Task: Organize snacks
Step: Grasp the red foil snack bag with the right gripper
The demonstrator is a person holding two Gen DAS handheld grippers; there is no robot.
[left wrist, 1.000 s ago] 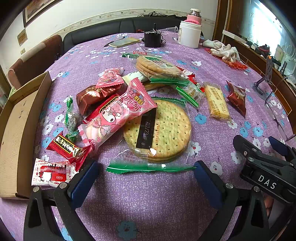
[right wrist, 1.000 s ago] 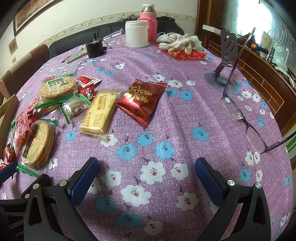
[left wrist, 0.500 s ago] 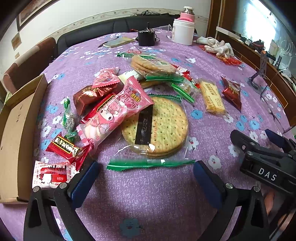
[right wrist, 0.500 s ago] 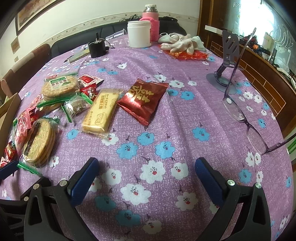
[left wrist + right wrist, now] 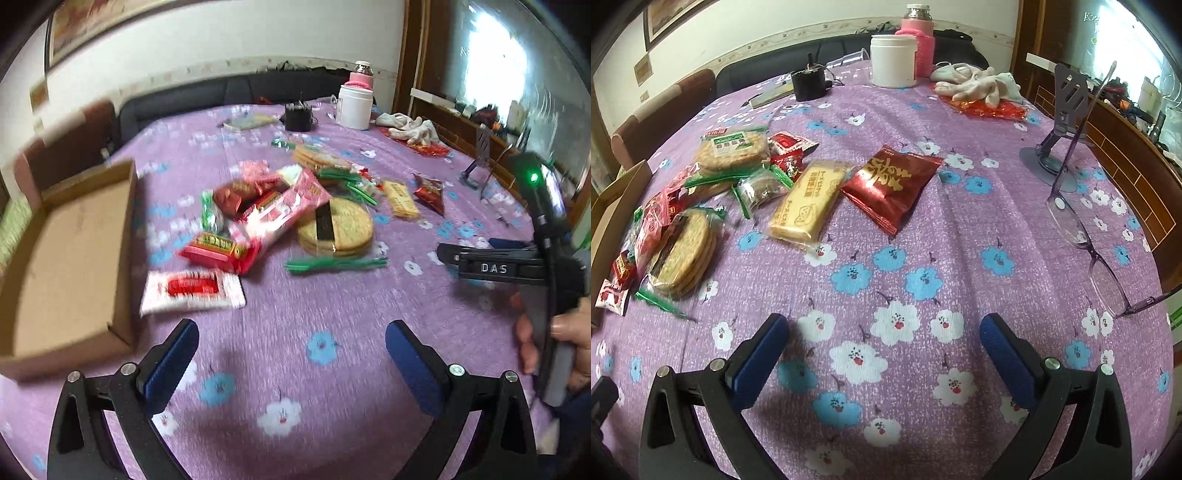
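Snacks lie in a loose heap on the purple flowered tablecloth (image 5: pixel 923 229), and none of them is in the cardboard box (image 5: pixel 66 258) yet. So the tidying looks like it has hardly begun.

In the left wrist view the box sits at the left side of the table, open, with nothing in it that I can see. Just beside it lies a white packet with a red middle (image 5: pixel 194 290). Past that is a long pink wrapper (image 5: pixel 280 218) leaning on a stack of big round crackers (image 5: pixel 336 229). This view is blurry, so small packets are hard to tell apart.

In the right wrist view a yellow biscuit bar (image 5: pixel 809 201) and a dark red foil bag with gold writing (image 5: pixel 892 184) lie side by side, a bit apart from the heap. A second pack of round crackers (image 5: pixel 733 149) sits farther back.

The left gripper (image 5: pixel 291 354) is above bare cloth with its jaws wide apart and nothing between them. The right gripper (image 5: pixel 882 347) is the same: jaws wide apart, holding nothing.

Every snack is left to move. The white packet near the box looks like the easiest one to start with.

Purple glasses (image 5: pixel 1086 236) lie at the right edge, well apart from the snacks.
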